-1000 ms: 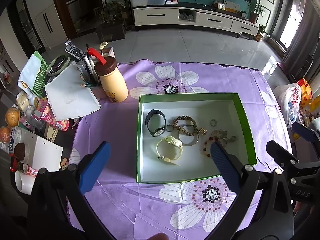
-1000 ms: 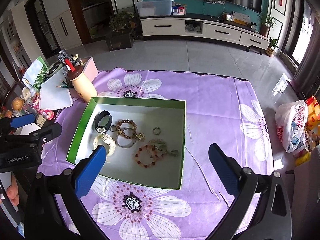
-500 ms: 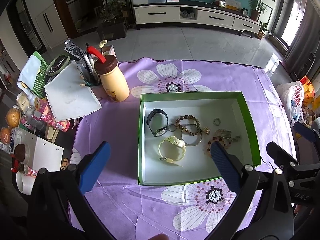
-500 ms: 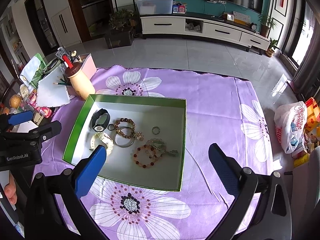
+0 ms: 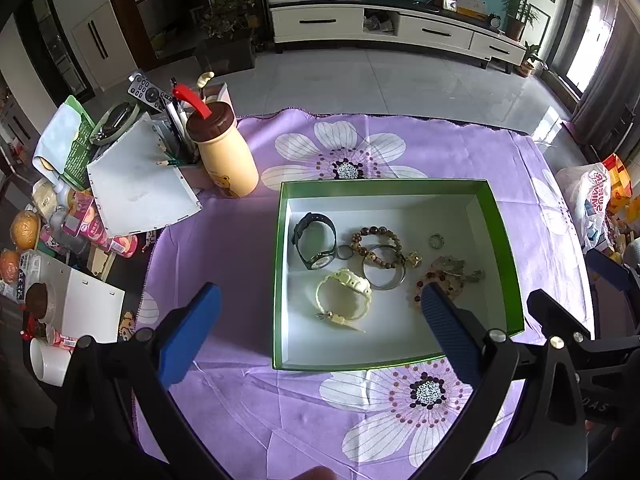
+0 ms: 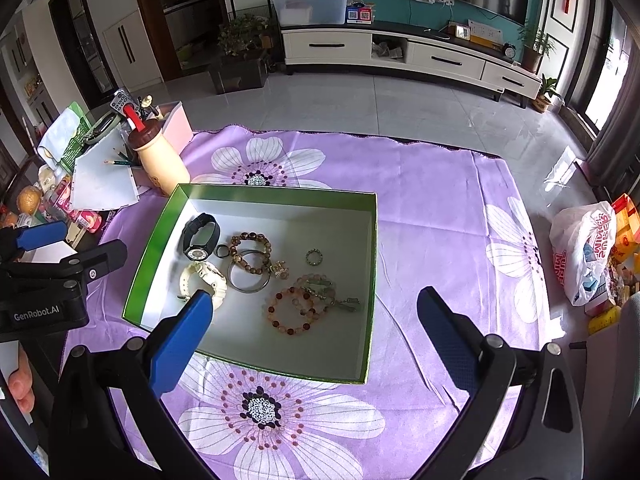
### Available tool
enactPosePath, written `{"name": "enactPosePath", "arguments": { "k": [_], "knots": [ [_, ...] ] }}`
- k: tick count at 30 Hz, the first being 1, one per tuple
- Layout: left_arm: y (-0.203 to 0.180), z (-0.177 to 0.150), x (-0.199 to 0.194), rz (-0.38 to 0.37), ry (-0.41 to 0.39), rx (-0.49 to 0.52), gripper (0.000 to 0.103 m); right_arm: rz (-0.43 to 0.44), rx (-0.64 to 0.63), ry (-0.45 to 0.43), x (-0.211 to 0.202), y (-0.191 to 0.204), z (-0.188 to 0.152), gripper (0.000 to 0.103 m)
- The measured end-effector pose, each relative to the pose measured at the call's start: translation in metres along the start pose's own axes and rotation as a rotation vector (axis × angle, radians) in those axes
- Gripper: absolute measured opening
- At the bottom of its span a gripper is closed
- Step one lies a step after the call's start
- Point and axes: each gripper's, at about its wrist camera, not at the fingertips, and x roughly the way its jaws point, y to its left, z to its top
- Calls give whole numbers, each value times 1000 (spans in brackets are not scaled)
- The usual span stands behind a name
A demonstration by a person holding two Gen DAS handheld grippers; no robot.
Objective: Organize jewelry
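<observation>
Green box [image 5: 496, 216] slightly nearer than before; both tongs agape, empty

Daylight is pouring in from windows on the right, glaring off the glossy floor [image 6: 400, 108]. The box [image 5: 516, 280] wall is throwing a shadow left across the cloth [image 5: 224, 240]. Both views are staying sharp at the centre, bending strongly and darkening at the corners.

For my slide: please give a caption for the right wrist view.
Open right gripper above a green box holding watches and bracelets.
</observation>
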Motion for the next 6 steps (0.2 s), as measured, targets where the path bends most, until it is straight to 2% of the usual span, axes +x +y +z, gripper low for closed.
{"name": "enactPosePath", "arguments": {
  "k": [6],
  "knots": [
    [1,0,-1,-6,0,-4,101,-7,1,-3,0,1,1,102]
  ]
}}
